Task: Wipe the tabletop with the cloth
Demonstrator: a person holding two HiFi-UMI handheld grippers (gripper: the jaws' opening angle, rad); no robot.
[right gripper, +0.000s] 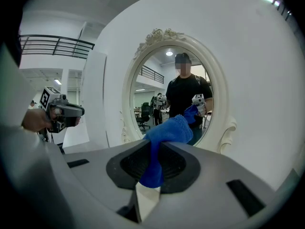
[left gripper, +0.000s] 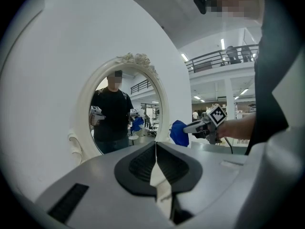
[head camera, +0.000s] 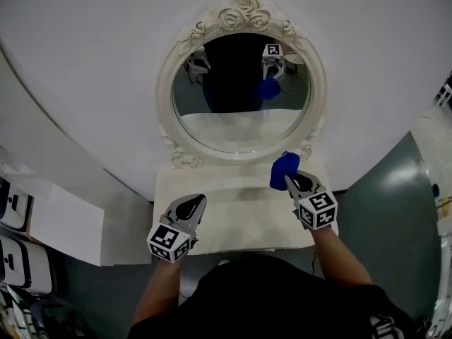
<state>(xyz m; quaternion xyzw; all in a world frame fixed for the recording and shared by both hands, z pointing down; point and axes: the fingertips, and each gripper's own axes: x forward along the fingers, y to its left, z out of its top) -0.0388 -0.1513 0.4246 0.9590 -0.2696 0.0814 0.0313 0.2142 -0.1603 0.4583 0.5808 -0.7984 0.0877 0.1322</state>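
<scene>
Left gripper (head camera: pixel 191 205): its fingers are pressing together with nothing between them; it is hovering over the front left of the tabletop and taking no part in any wiping

Tabletop (head camera: pixel 236 221): the white surface is lying below and ahead of both pairs of fingers; no wiped streak or damp patch is showing on it, so how much has been covered cannot be told

Mirror (head camera: pixel 240 97): the oval glass in its carved white frame is standing beyond both sets of fingertips, reflecting the person and both grippers

Cloth (head camera: pixel 282 169): the blue cloth is being pinched by a fold between the right fingers, with its bunched bulk spilling out past the fingertips towards the foot of the mirror; it is hanging over the back right part of the top, and whether it is touching the surface cannot be made out

Right gripper (head camera: pixel 295 182): its fingers are clamping the cloth, kept slightly apart by the thickness of the fabric, and pointing at the lower right of the frame

Done so far: the cloth is already in the grip and sitting at the far right of the tabletop

Left to do: by the look of it, the wiping is barely begun or not begun; the cloth is needing to go down flat onto the top, then across from beside the right fingertips towards the area under the left fingers, then along the front edge
</scene>
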